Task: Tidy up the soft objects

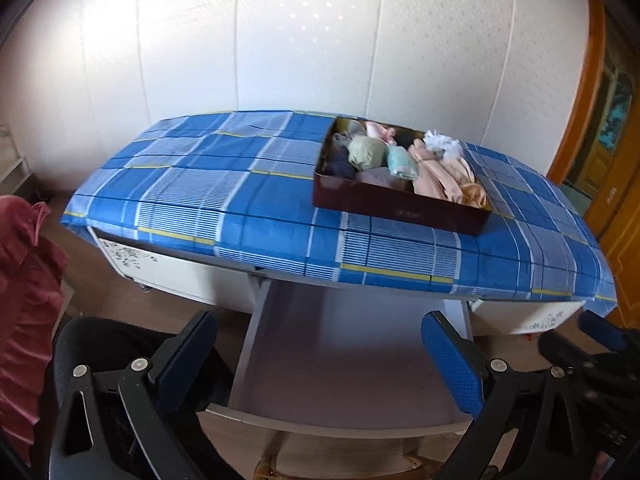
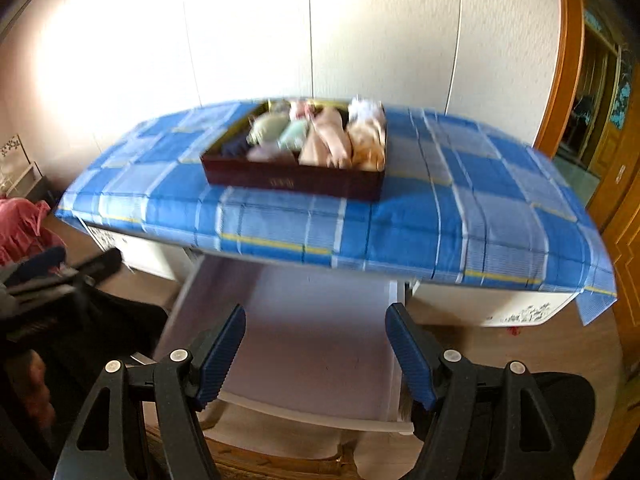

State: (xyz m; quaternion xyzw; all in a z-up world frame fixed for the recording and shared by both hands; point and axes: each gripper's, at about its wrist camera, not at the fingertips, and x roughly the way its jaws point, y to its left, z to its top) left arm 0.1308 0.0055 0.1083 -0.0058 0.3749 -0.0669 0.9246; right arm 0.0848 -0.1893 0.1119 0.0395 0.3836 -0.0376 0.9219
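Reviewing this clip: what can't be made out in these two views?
- Gold lettering on the dark red box: motion-blurred in the right wrist view, too small in the left.
- Soft items in the box: lower layers are hidden by those on top and the box wall.
- Open drawer: its back is hidden under the table's blue plaid cloth.
- Both open grippers, left and right, hold nothing.

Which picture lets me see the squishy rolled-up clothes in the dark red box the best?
The left wrist view. There the rolled clothes in the box look sharp, so each roll's colour is easy to tell. The right wrist view shows the same clothes nearer the middle, but smeared by blur.
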